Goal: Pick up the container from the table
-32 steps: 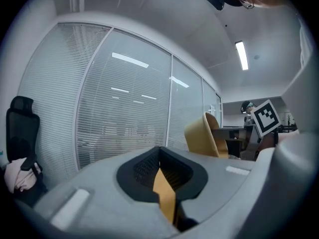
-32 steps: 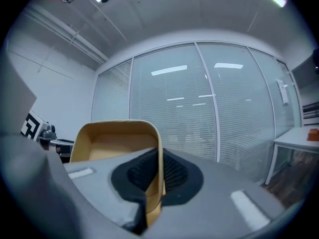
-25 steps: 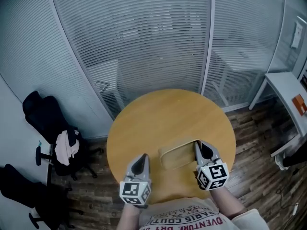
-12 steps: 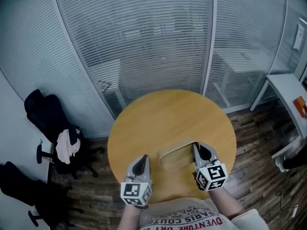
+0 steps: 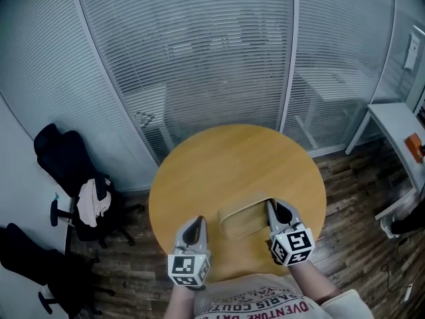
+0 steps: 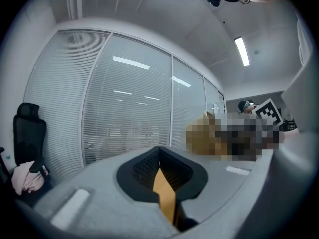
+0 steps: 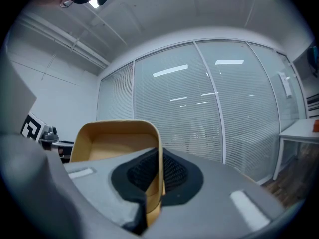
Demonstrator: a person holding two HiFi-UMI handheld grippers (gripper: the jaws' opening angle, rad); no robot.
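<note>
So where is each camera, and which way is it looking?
Head view: on the person's head, looking steeply down at the round table; it shows the person's shirt, the left gripper and the right gripper.
Left gripper view: on the left gripper, looking along its closed, empty jaws toward the blinds; the other gripper's marker cube shows at far right.
Right gripper view: on the right gripper, looking along jaws pinching the container wall.
Shared: the head and right gripper views both show the container.
</note>
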